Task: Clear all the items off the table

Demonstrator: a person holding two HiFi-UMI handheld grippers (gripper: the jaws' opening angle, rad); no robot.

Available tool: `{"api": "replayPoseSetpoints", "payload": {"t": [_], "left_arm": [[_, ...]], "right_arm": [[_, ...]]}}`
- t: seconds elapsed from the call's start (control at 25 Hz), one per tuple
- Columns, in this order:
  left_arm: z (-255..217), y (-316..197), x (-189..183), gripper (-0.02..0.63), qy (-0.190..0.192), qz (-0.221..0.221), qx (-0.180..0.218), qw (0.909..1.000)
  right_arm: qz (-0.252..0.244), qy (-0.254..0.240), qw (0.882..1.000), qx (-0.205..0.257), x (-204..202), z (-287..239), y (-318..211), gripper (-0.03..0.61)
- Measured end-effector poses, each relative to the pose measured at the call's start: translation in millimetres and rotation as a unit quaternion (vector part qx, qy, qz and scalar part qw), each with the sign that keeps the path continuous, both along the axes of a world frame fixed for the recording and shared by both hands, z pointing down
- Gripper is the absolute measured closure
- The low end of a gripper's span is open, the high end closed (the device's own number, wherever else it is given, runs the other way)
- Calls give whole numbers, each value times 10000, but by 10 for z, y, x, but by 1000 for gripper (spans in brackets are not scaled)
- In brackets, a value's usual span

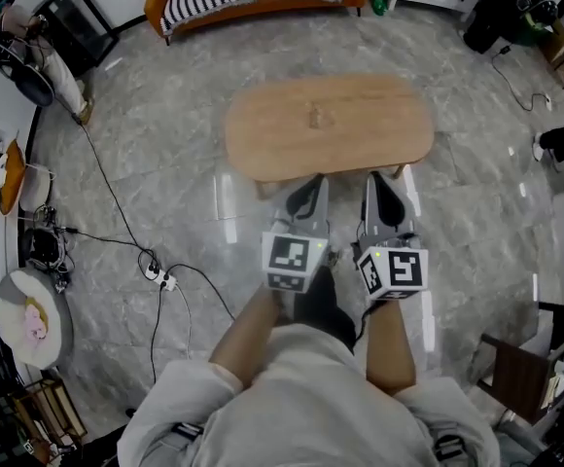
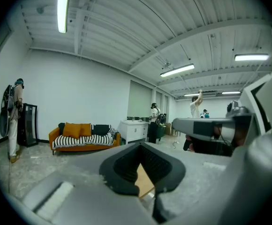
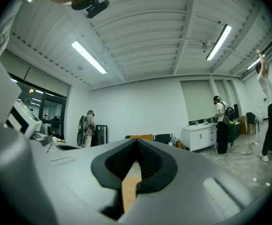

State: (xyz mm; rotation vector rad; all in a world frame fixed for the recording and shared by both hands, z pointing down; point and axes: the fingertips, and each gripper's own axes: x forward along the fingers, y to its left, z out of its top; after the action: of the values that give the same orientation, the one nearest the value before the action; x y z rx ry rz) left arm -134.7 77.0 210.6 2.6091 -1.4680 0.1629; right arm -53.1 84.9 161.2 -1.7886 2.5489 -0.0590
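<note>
Wooden table (image 1: 263, 129) lies just ahead of both grippers. Left gripper (image 1: 310, 187) and right gripper (image 1: 380, 185) are side by side, tips at the table's near edge. Both are clenched, gripping nothing, jaws meeting at the tips with a sliver of tabletop showing between the pads. Faint small mark (image 1: 318, 117) at the table's middle, beyond the tips, too small to identify.

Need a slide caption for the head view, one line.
Left gripper and right gripper, both shut and empty, point toward an oval wooden table.

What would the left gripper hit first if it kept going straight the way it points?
Most likely the light oval wooden table: the left gripper, jaws shut and empty, aims at its near edge. Height is unclear, so it might instead pass over the top toward the orange sofa.
</note>
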Motion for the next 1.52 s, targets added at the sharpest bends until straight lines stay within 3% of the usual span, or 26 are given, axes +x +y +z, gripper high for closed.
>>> {"api": "replayPoseSetpoints", "payload": {"t": [0.24, 0.48, 0.6, 0.8, 1.08, 1.52], "left_arm": [[41, -1008, 213, 594, -180, -164, -147, 9996], [348, -1831, 761, 594, -586, -188, -277, 9977], [536, -2007, 1062, 594, -465, -66, -458, 9978], [1109, -2056, 1251, 594, -474, 258, -789, 9954], [1976, -2165, 1206, 594, -567, 494, -1296, 9887], [2819, -2532, 863, 594, -1062, 878, -1513, 9788]], "right_arm": [[-165, -220, 9996, -5, 284, -44, -1036, 572], [-158, -251, 9987, -425, 773, 422, -1703, 572], [-51, -346, 9972, -656, 961, 722, -1902, 572], [-151, -475, 9938, -993, 1059, 1350, -2059, 572], [8, -553, 9875, -1474, 1140, 2293, -2198, 572], [174, -499, 9781, -2012, 897, 3226, -2542, 572]]}}
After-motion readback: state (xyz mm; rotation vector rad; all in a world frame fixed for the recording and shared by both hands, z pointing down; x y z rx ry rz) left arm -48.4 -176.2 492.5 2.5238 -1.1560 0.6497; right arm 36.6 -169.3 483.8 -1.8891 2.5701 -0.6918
